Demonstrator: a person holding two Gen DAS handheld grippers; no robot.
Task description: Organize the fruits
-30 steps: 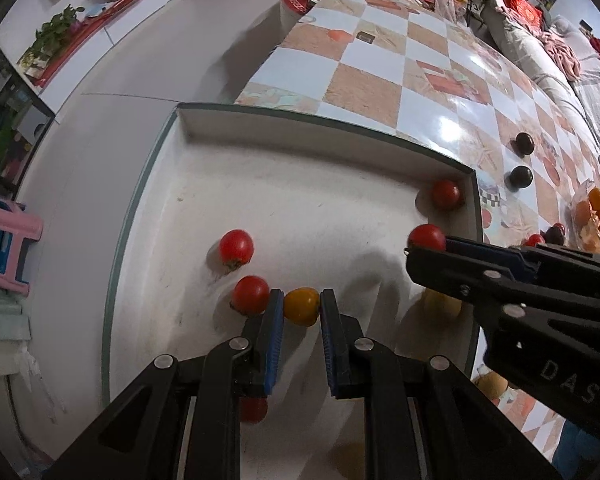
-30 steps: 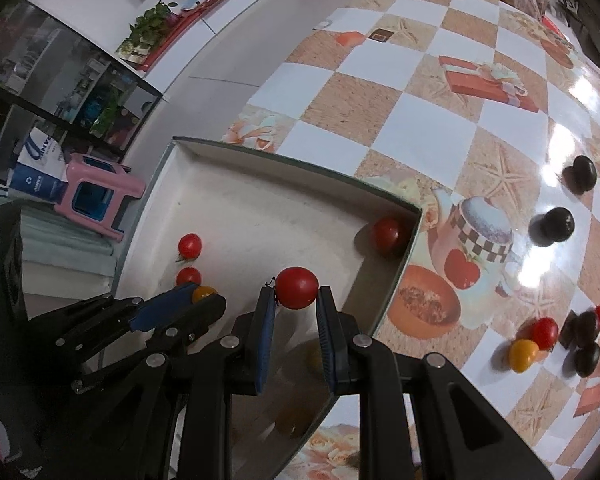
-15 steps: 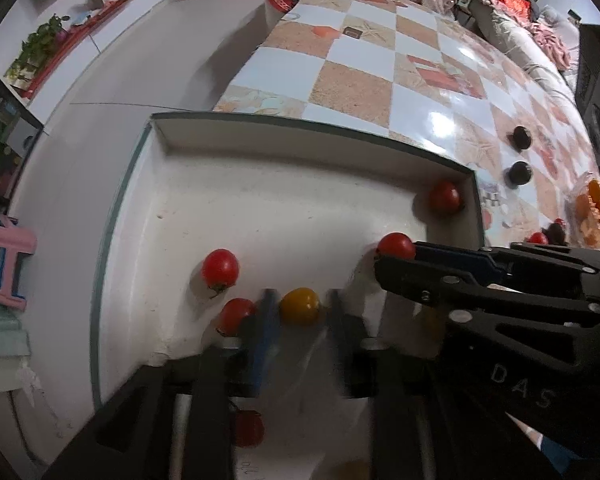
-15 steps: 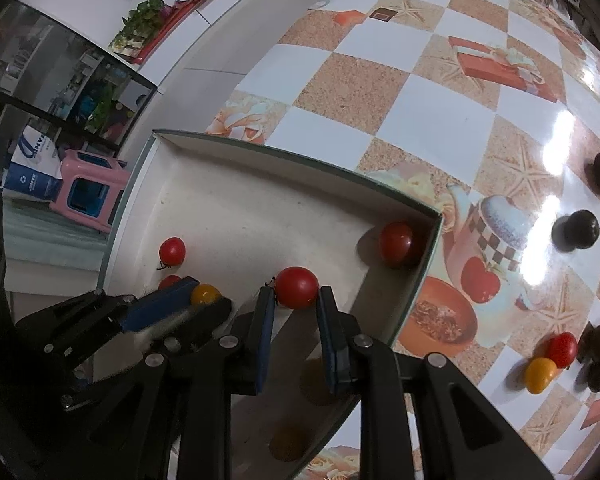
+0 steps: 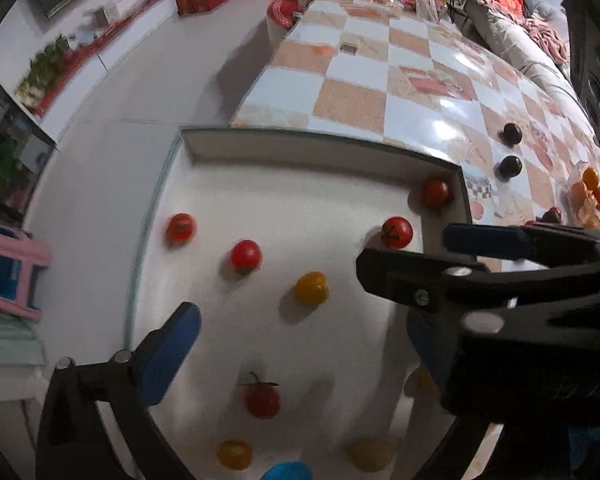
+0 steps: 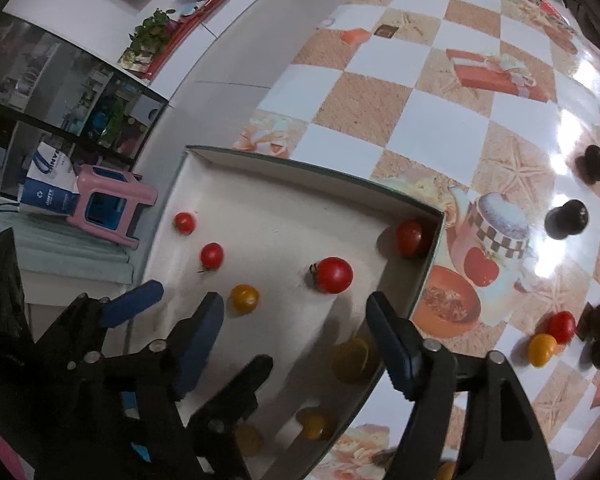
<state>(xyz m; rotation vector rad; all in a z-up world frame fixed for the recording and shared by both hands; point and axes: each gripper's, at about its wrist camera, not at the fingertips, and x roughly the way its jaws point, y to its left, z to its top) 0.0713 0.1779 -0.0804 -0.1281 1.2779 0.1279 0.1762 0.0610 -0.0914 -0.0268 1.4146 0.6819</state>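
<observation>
A white tray with a green rim [image 5: 300, 148] [image 6: 312, 168] holds several red and yellow cherry tomatoes. My left gripper [image 5: 300, 336] is open above the tray; a yellow tomato [image 5: 310, 288] lies on the tray floor ahead of it. My right gripper [image 6: 296, 328] is open; a red tomato [image 6: 334, 275] [image 5: 397, 232] lies on the tray floor just beyond its fingers. The left gripper also shows in the right wrist view [image 6: 160, 312]. The right gripper's fingers [image 5: 420, 272] cross the left wrist view.
On the checkered tablecloth [image 6: 420, 80] right of the tray lie dark fruits [image 6: 566, 220], a red tomato [image 6: 561, 326] and a yellow one [image 6: 541, 349]. Oranges in a bag [image 5: 588, 196] sit far right. A pink stool [image 6: 108, 204] stands on the floor left.
Both grippers opened. The left let go of the yellow tomato and the right let go of the red tomato; both now lie on the tray floor. Both grippers pulled back upward.
</observation>
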